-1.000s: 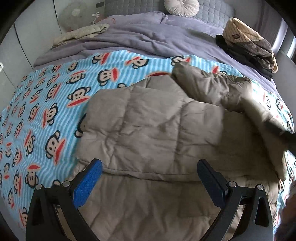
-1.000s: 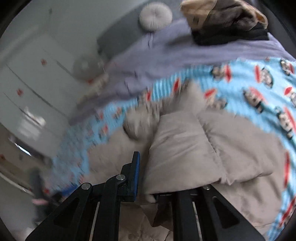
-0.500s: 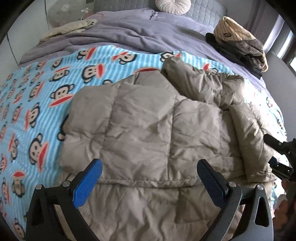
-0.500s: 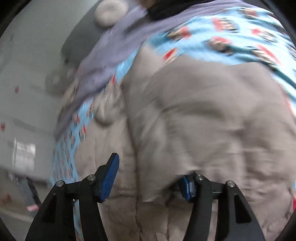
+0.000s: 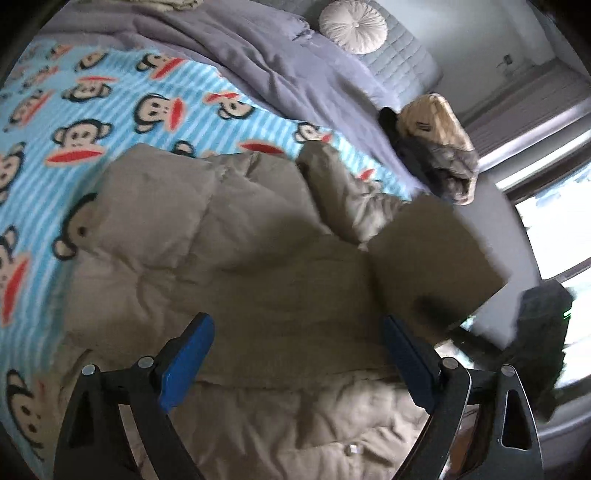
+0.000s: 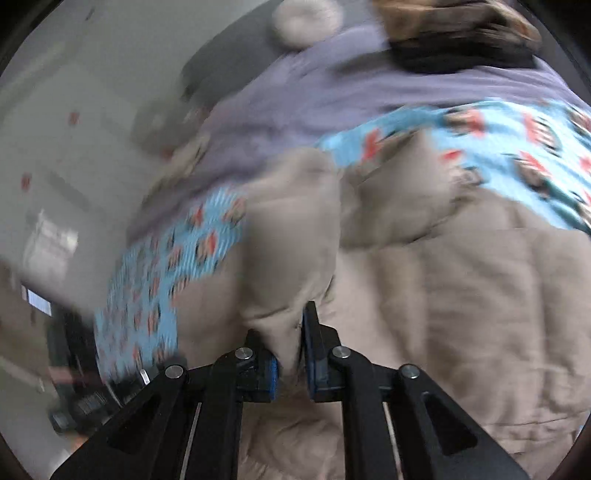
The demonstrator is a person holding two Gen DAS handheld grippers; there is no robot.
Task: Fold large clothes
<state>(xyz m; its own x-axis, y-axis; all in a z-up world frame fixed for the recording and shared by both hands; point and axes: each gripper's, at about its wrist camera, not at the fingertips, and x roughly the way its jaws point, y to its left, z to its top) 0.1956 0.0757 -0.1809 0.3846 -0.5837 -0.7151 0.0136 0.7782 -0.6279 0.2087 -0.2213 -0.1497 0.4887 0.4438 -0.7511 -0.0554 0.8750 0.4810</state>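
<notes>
A large beige quilted puffer coat (image 5: 258, 266) lies spread on the bed, over a blue monkey-print blanket (image 5: 110, 99). My left gripper (image 5: 295, 354) is open and empty, hovering just above the coat's lower half. My right gripper (image 6: 291, 350) is shut on a fold of the coat, a sleeve (image 6: 291, 236), and holds it lifted above the body of the coat (image 6: 461, 302). In the left wrist view that lifted sleeve (image 5: 432, 254) hangs blurred at the right, with the dark right gripper (image 5: 543, 325) beside it.
A purple duvet (image 5: 266, 62) and a round white cushion (image 5: 352, 26) lie at the bed's head. A pile of folded clothes (image 5: 436, 144) sits at the far right edge of the bed. A window (image 5: 554, 229) is to the right, white cabinets (image 6: 55, 177) to the left.
My right gripper has closed on the sleeve and lifted it off the coat. The left wrist view has swung right and tilted; my left gripper stays open above the coat.
</notes>
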